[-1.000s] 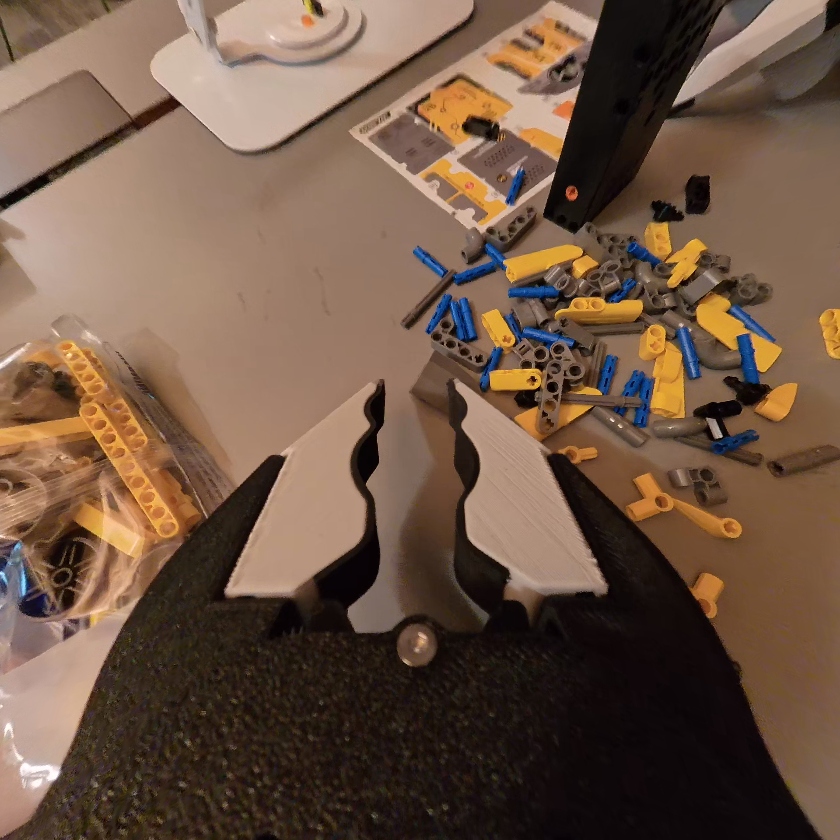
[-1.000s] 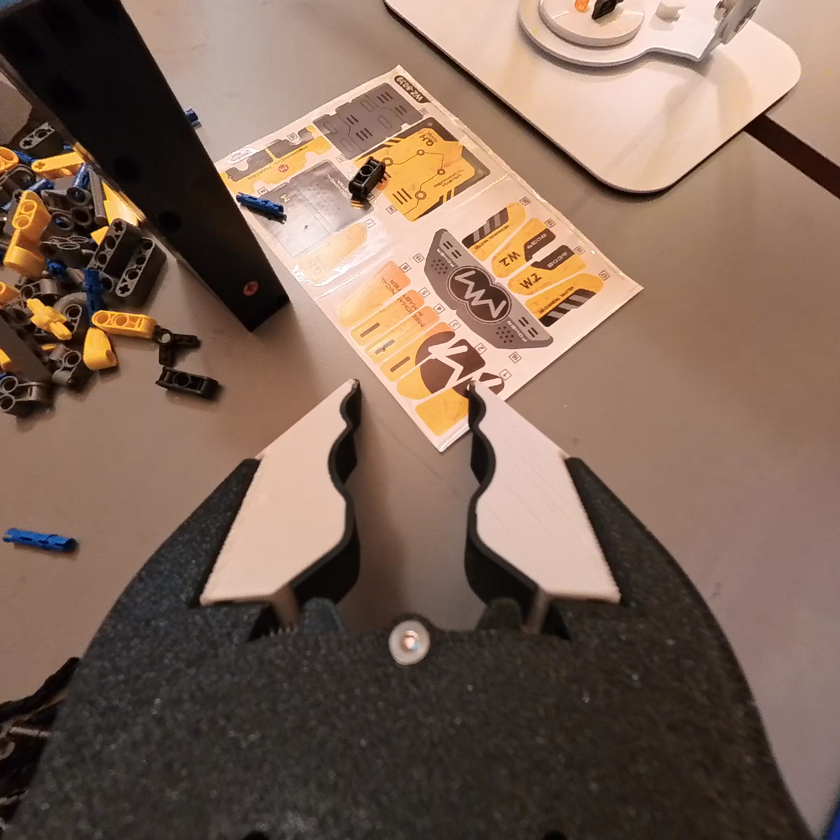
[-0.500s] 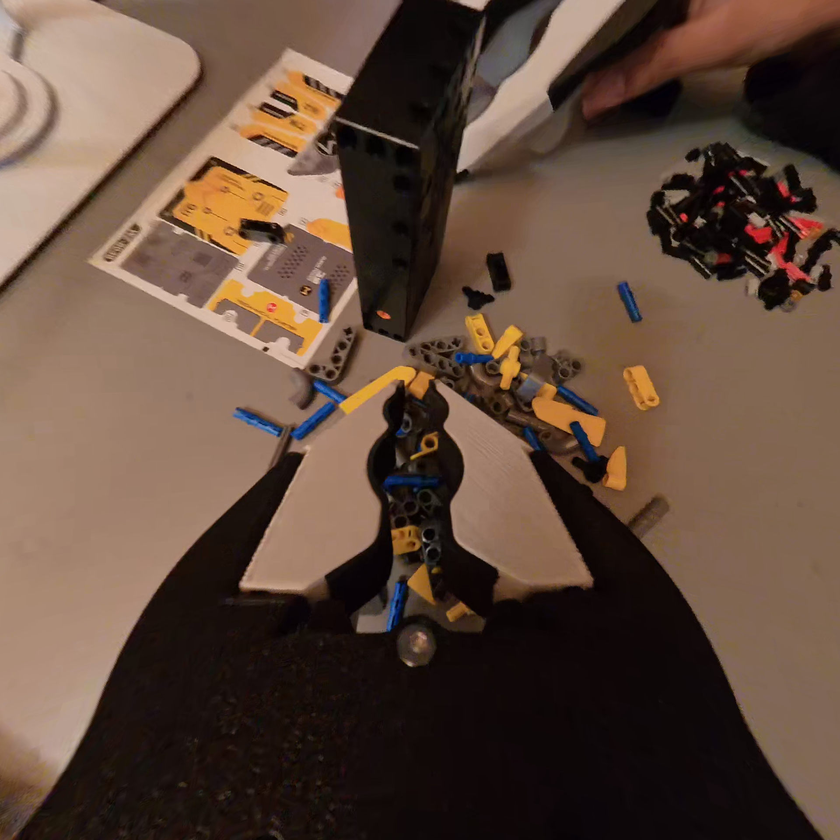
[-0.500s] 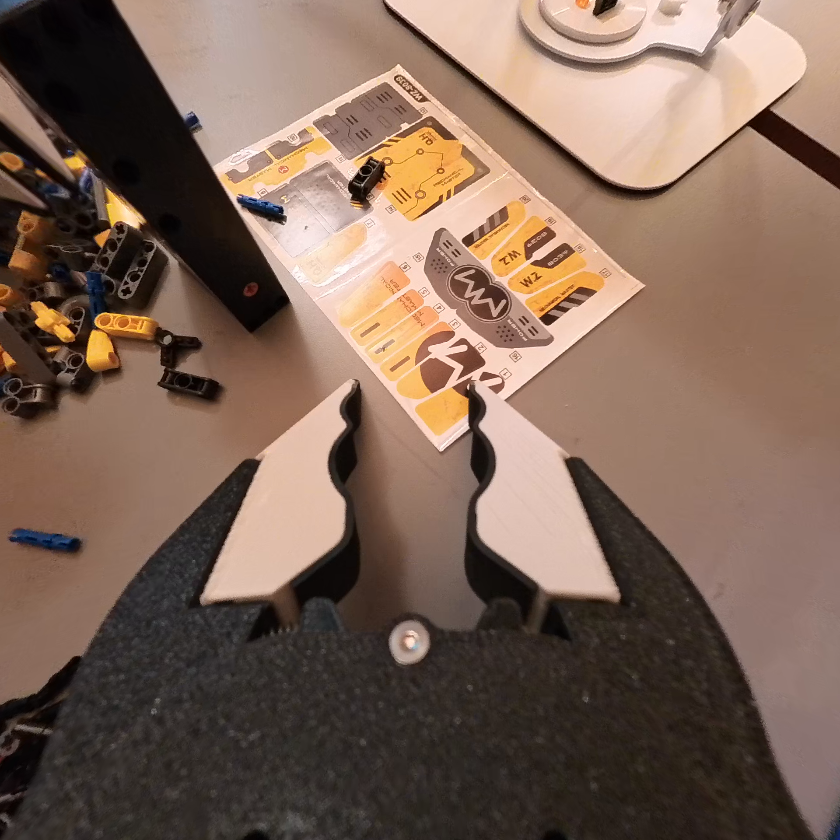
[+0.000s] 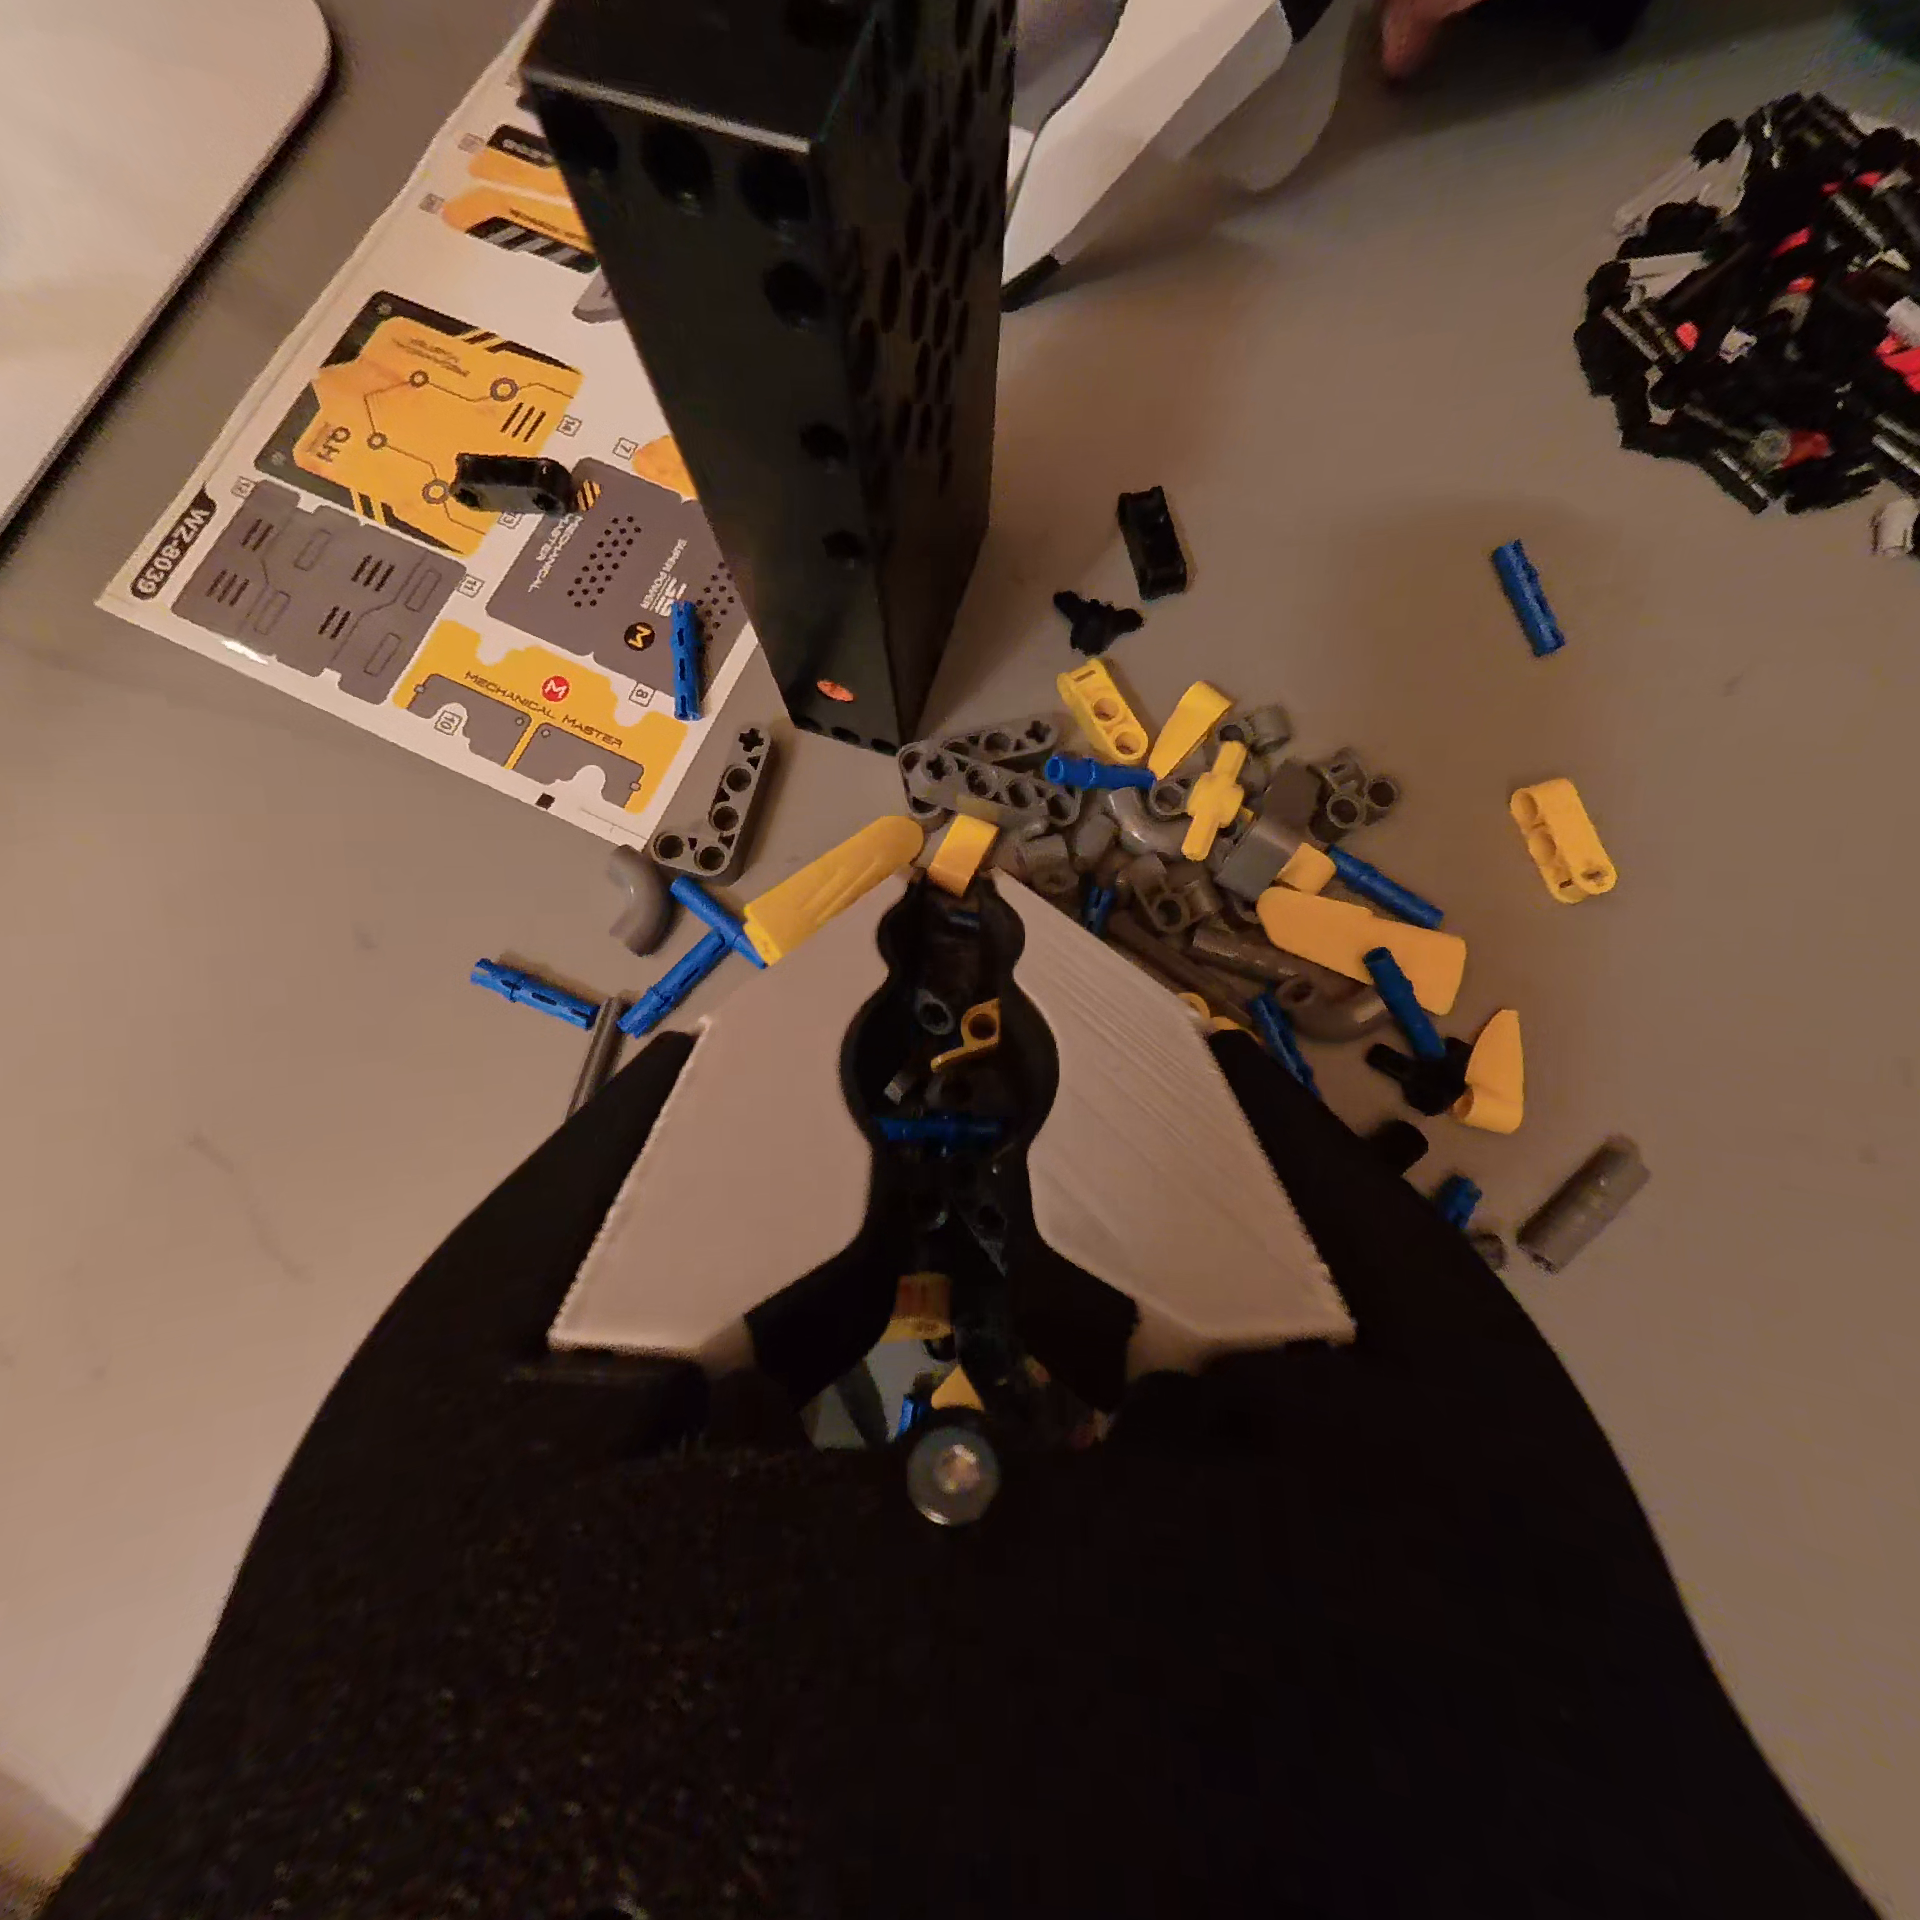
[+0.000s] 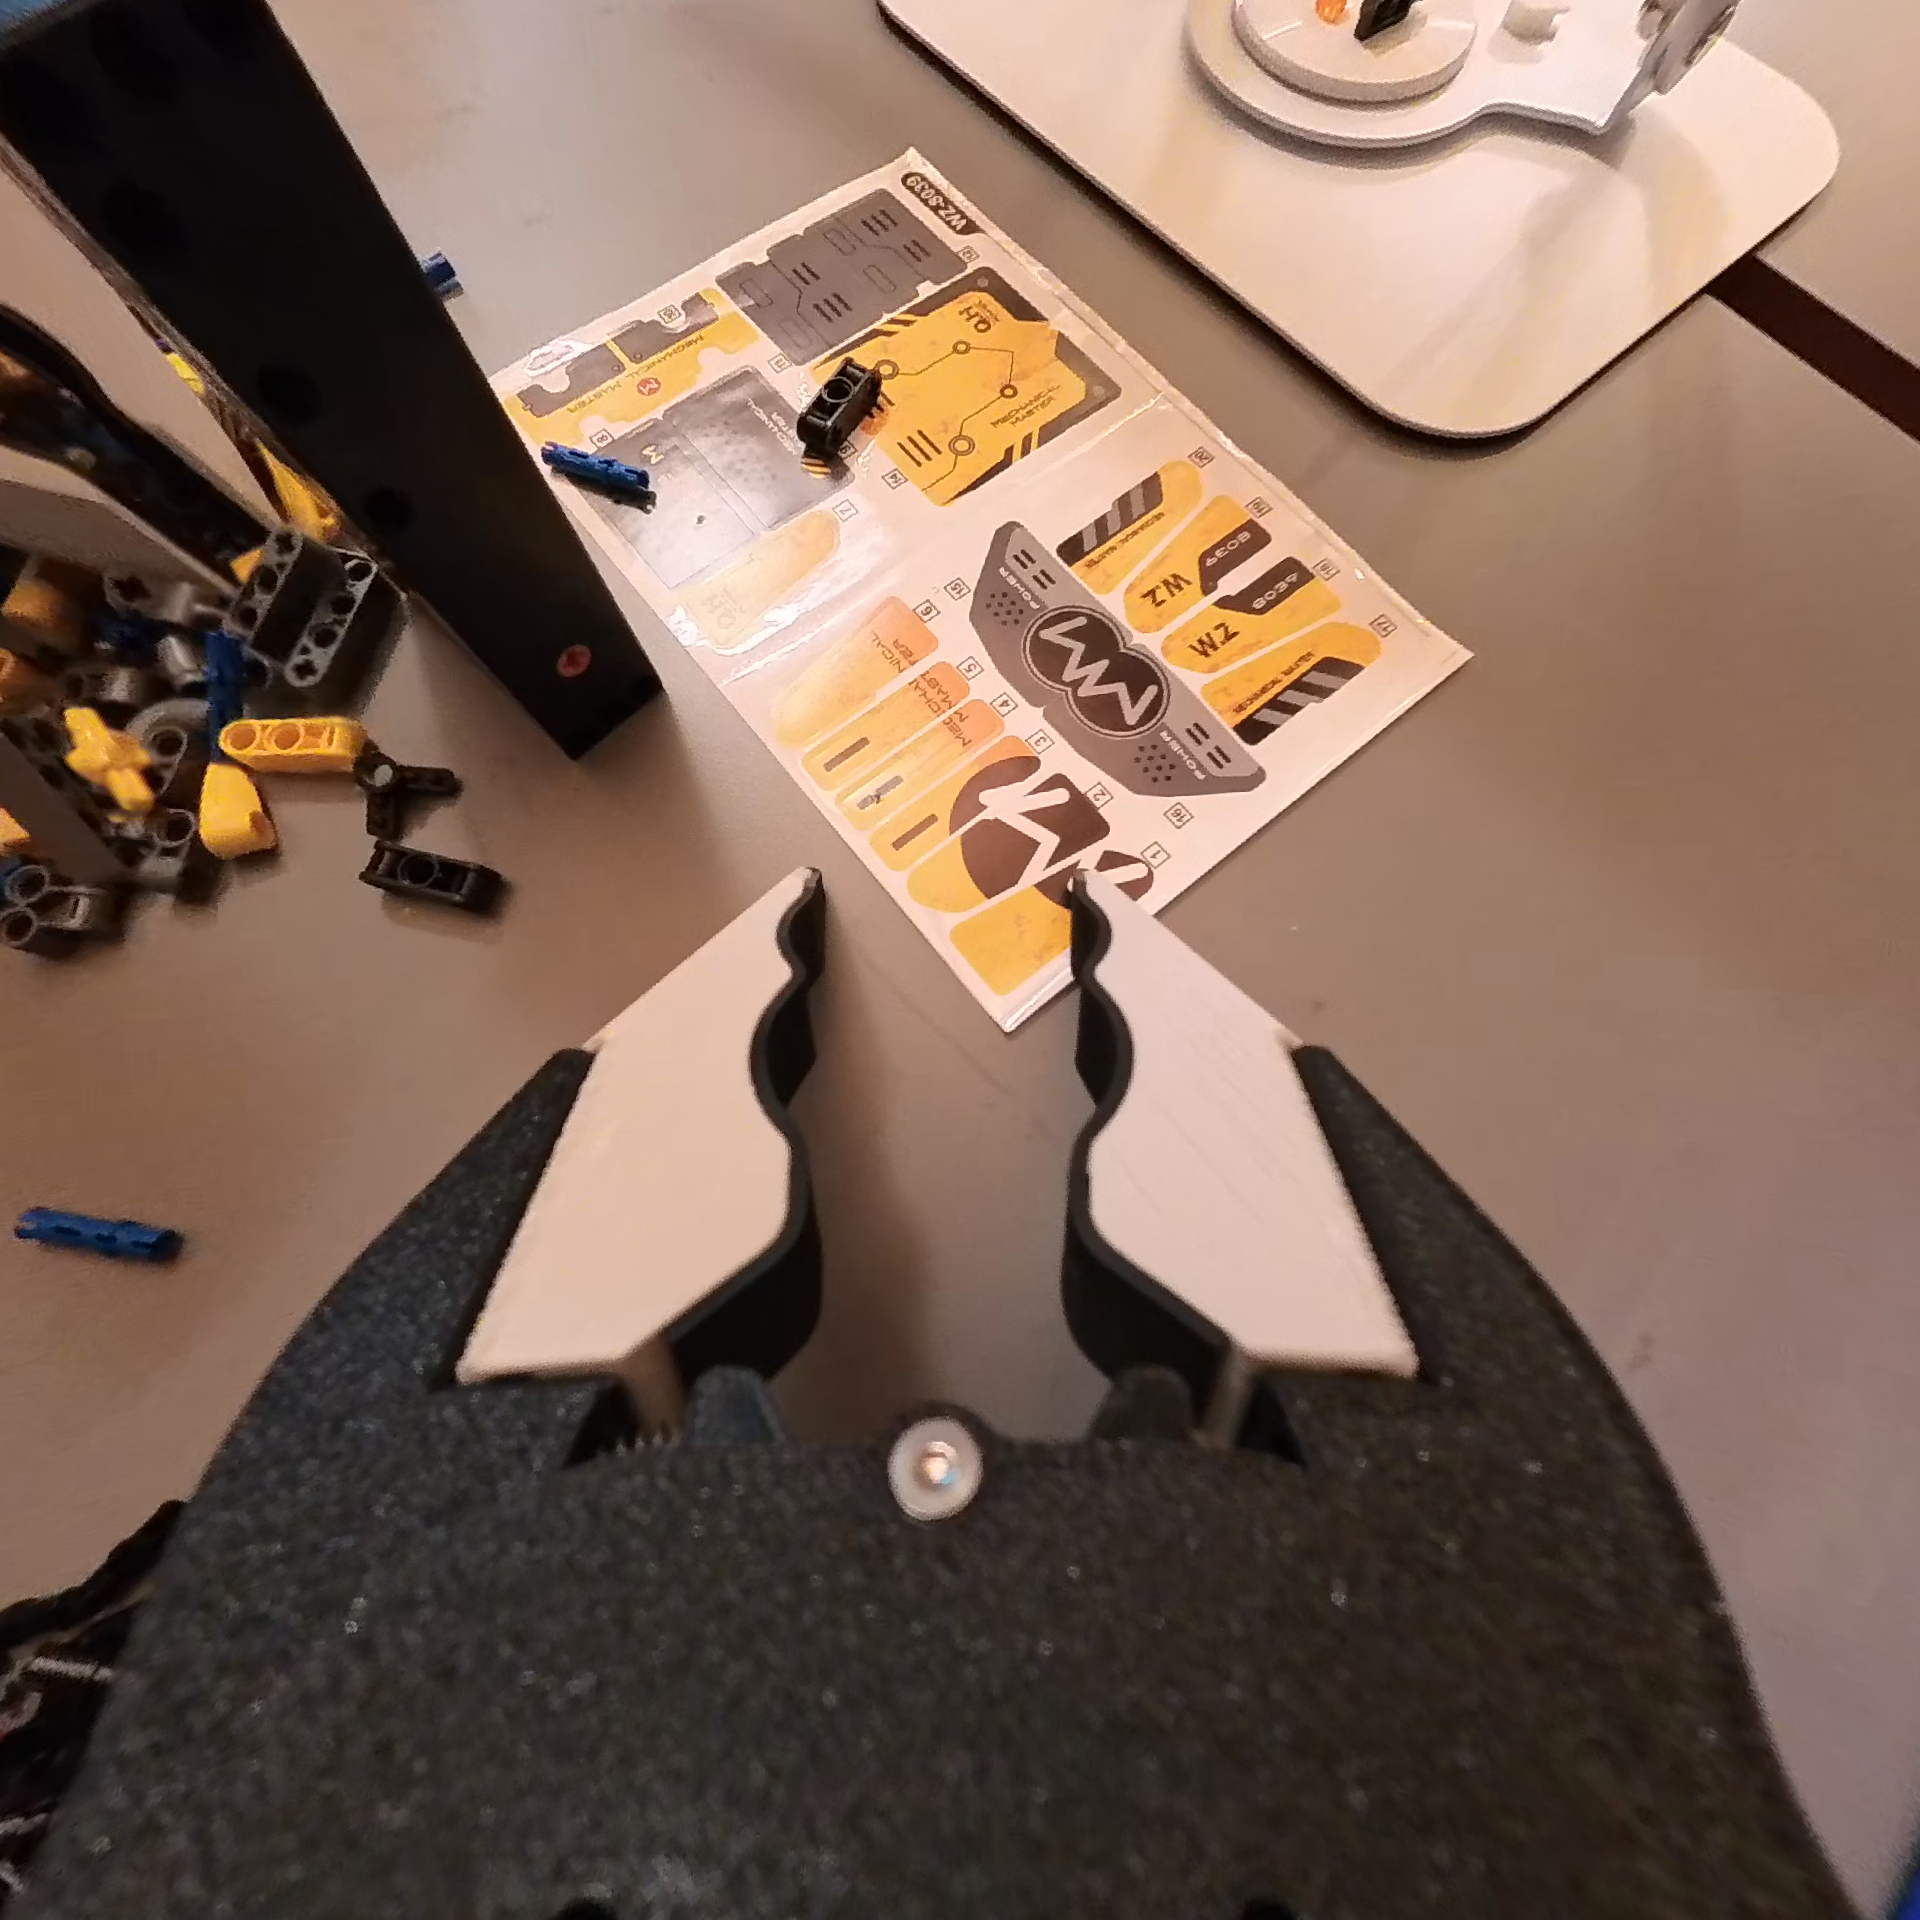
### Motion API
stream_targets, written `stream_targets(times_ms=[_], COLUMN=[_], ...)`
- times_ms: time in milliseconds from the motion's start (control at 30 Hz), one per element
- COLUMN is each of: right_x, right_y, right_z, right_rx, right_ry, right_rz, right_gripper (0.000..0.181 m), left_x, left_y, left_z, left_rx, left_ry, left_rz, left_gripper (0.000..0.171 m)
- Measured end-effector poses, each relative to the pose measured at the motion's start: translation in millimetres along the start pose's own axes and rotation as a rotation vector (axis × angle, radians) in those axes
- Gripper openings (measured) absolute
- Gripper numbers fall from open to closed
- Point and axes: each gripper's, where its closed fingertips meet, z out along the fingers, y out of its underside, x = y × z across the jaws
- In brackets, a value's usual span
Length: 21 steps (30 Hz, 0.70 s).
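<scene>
Since a second ago the left gripper (image 5: 940, 894) has swung off the clear bag of parts and dropped over the loose heap of yellow, grey and blue plastic building pieces (image 5: 1174, 862), its white jaws drawn nearly together with small pieces showing in the gap; whether they actually pinch one — perhaps the blue pin (image 5: 940, 1127) lying across the gap — I cannot tell. Just beyond its tips stands the tall black perforated post (image 5: 790, 343), its foot touching the heap, and the printed yellow-and-grey sticker sheet (image 5: 343, 540) lies to the left with a small black connector (image 5: 509, 485) on it; a separate pile of black and red pieces (image 5: 1777, 312) sits well apart at the right. Pieces here are tiny and interlocked, so a closing grip could catch several at once or flick one away, and a forward push could knock the post. In the right wrist view nothing has shifted — the right gripper (image 6: 945, 888) hangs released and empty over the grey tabletop (image 6: 1558, 1039), its right tip over the corner of the sticker sheet, with the white rounded base plate (image 6: 1455, 260) far beyond. Lowered there, it could snag and drag the sheet.
</scene>
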Motion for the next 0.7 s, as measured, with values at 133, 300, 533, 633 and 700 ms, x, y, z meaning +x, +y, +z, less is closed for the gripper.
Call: stream_targets(times_ms=[133,300,533,633,700], right_x=[0,0,0,0,0], right_y=[0,0,0,0,-1], right_z=[0,0,0,0,0], right_rx=[0.0,0.0,0.0,0.001,0.002], right_ry=[-0.001,0.0,0.002,0.004,0.006], right_rz=[0.001,0.0,-0.002,-0.005,-0.008], right_gripper=[0.047,0.047,0.047,0.047,0.047], left_x=[1,2,5,15,20], left_y=[-2,-5,-21,-32,-41], left_z=[2,-3,-30,-48,-59], left_rx=[0.007,0.033,0.219,0.351,0.429], left_ry=[0.0,0.013,0.156,0.329,0.419], left_rz=[0.005,0.0,-0.23,-0.377,-0.434], left_gripper=[0.008,0.008,0.007,0.007,0.007])
